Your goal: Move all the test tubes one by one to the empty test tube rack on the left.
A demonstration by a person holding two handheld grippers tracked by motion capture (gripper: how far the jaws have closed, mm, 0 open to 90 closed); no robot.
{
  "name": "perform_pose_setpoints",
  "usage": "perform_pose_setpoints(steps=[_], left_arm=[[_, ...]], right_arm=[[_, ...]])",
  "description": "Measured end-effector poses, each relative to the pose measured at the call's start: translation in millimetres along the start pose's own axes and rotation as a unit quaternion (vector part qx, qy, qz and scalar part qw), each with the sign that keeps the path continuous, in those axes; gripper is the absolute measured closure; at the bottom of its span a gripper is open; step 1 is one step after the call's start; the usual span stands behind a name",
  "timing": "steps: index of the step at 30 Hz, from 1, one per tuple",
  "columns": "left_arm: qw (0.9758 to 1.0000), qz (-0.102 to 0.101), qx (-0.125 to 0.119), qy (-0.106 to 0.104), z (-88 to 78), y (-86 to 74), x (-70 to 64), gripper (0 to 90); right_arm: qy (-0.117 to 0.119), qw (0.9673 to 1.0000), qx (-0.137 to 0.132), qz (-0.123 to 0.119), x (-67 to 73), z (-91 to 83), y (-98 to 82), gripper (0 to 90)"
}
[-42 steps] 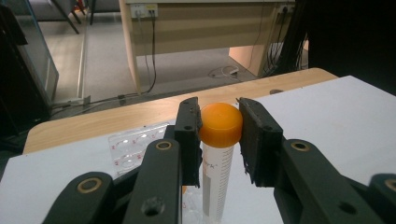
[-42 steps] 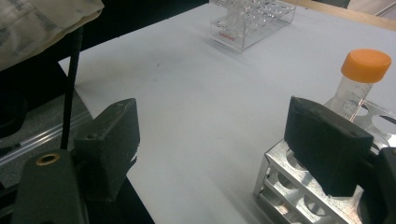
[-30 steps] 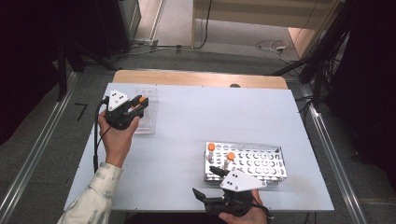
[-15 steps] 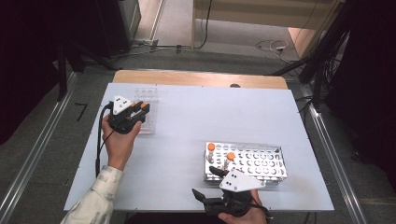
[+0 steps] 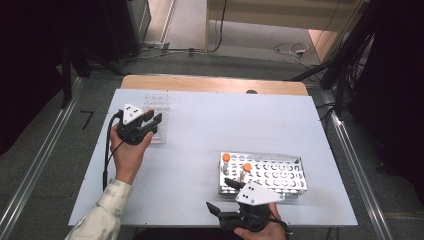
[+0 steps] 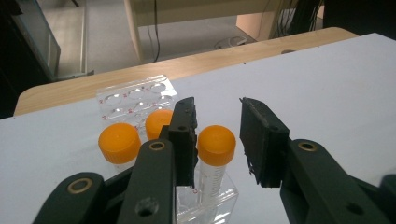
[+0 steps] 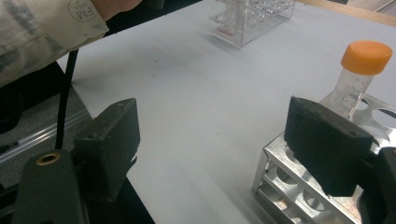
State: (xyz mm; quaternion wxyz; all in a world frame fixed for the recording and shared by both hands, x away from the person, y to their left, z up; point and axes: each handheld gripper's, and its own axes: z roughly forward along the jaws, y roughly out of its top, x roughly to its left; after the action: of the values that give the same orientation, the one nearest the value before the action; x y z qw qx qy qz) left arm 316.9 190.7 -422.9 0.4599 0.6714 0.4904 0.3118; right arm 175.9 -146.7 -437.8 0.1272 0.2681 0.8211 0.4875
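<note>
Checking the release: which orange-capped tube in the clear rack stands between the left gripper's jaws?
The rightmost orange-capped tube in the clear rack, beside the left gripper's left jaw; the other two stand outside the jaws.

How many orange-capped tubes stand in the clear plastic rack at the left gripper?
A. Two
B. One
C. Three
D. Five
C. The left gripper view shows three orange caps rising from the clear plastic rack, one of them between the jaws of the left gripper, which have just been opening and do not press on it.
</note>
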Motion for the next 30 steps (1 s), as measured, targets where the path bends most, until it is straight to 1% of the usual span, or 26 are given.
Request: perform_pose_setpoints(steps=[2,6,9,11,14,17,21,24,27,30], left_arm=[[1.0,-0.006,-0.002,-0.006,-2.1,0.6,-1.3,59.2],[0.9992,-0.025,-0.012,-0.028,-9.8,0.9,-5.3,50.1],[0.9976,-0.043,-0.02,-0.049,-18.9,-1.7,-10.1,46.5],[0.9965,-0.051,-0.029,-0.059,-25.4,-4.8,-14.8,42.5],[0.9962,-0.046,-0.032,-0.066,-32.8,-10.8,-23.0,36.5],[0.9958,-0.047,-0.028,-0.074,-36.2,-17.8,-29.1,31.8],[0.9953,-0.044,-0.015,-0.085,-36.3,-24.6,-34.7,28.4],[0.995,-0.043,-0.014,-0.089,-37.2,-26.4,-38.4,27.8],[0.9949,-0.042,-0.015,-0.09,-38.2,-26.9,-41.5,26.8],[0.9951,-0.039,-0.015,-0.09,-38.1,-27.9,-43.7,26.8]], right_arm=[[-0.001,1.0,-0.001,0.001,-0.5,-0.5,-0.3,17.0],[-0.004,1.0,-0.002,0.003,-2.1,-3.3,-1.4,17.0],[-0.008,0.9999,-0.003,0.008,-4.8,-7.1,-3.9,17.1],[-0.011,0.9999,-0.004,0.011,-6.9,-10.2,-6.1,17.0],[-0.017,0.9997,-0.006,0.015,-9.1,-16.1,-9.8,17.1],[-0.025,0.9995,-0.008,0.019,-11.2,-22.8,-13.4,17.1],[-0.042,0.9987,-0.013,0.027,-16.9,-31.0,-18.0,17.4],[-0.054,0.9978,-0.016,0.036,-23.9,-34.3,-21.4,17.7],[-0.072,0.9963,-0.02,0.041,-31.3,-34.8,-24.4,17.9],[-0.102,0.9939,-0.023,0.035,-39.3,-30.6,-28.5,18.9]])
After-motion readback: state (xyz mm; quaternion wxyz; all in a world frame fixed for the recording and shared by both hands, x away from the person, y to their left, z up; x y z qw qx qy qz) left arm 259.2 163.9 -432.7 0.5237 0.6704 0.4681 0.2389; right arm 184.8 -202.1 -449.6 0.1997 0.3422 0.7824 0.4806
